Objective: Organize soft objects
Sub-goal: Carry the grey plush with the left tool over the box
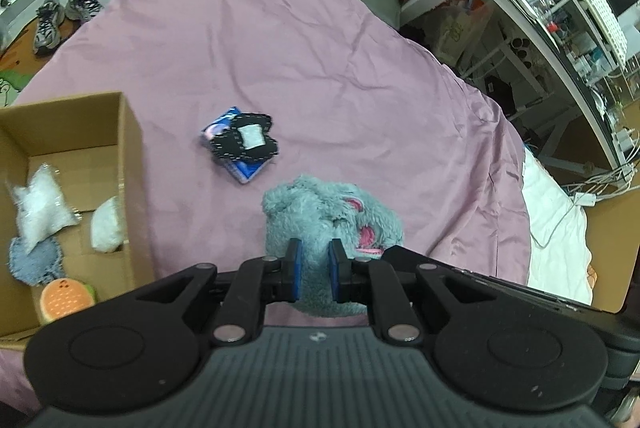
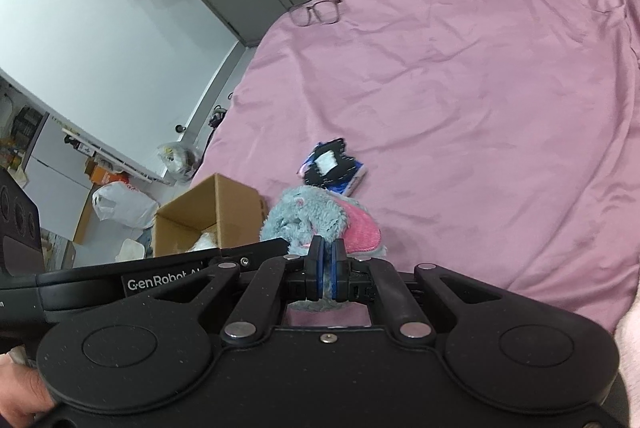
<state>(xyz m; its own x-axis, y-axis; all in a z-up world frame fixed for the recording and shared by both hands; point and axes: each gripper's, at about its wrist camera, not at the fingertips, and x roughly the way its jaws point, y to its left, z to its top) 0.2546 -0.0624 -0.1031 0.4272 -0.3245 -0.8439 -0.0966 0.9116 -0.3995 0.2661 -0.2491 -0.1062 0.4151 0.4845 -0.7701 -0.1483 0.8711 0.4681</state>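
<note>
While both grippers, left [image 1: 314, 274] and right [image 2: 327, 274], are clamping the plush [image 1: 320, 212], the box [image 1: 72, 132] is sitting at nine o'clock, nearer the left gripper.

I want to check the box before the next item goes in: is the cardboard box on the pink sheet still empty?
No, the cardboard box already holds white fluffy pieces, a blue denim patch and an orange soft toy.
</note>
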